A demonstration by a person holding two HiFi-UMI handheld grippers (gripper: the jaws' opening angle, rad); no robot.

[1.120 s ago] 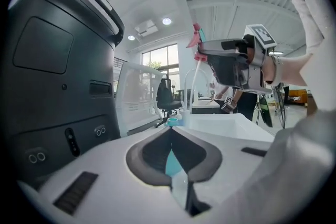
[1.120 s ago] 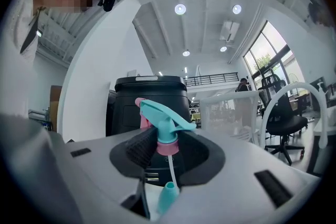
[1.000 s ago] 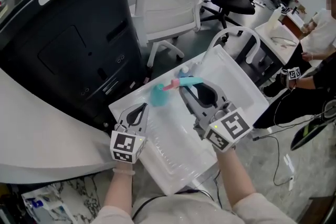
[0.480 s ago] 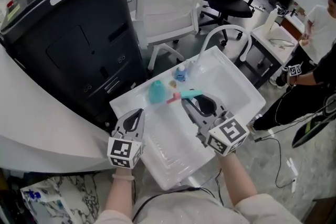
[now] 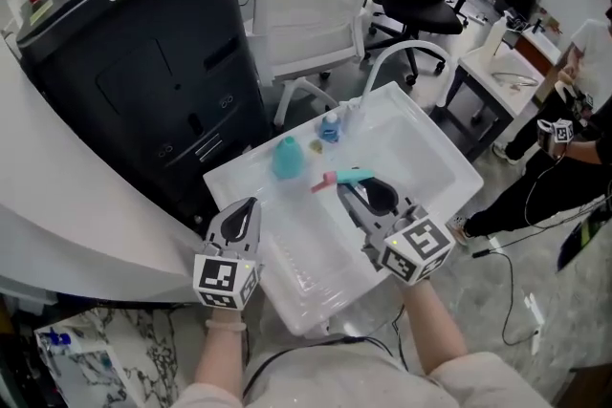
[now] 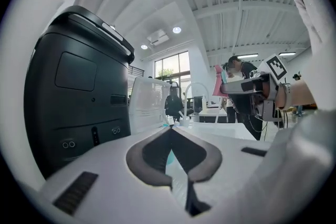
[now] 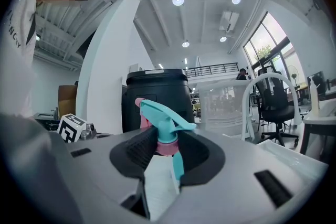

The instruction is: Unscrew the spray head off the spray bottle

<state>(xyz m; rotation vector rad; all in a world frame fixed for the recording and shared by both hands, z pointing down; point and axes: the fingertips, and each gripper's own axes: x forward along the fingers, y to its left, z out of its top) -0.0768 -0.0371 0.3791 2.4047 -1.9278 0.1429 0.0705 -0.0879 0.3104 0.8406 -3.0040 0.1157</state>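
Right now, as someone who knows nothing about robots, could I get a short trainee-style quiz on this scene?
1. Pick one: what does the right gripper hold? A) a teal spray head with a pink collar; B) a sponge; C) nothing.
2. True or false: the left gripper has its jaws together with nothing between them.
3. Fill in: the teal bottle rests on the white ____.

Key: 1 A; 2 true; 3 table.
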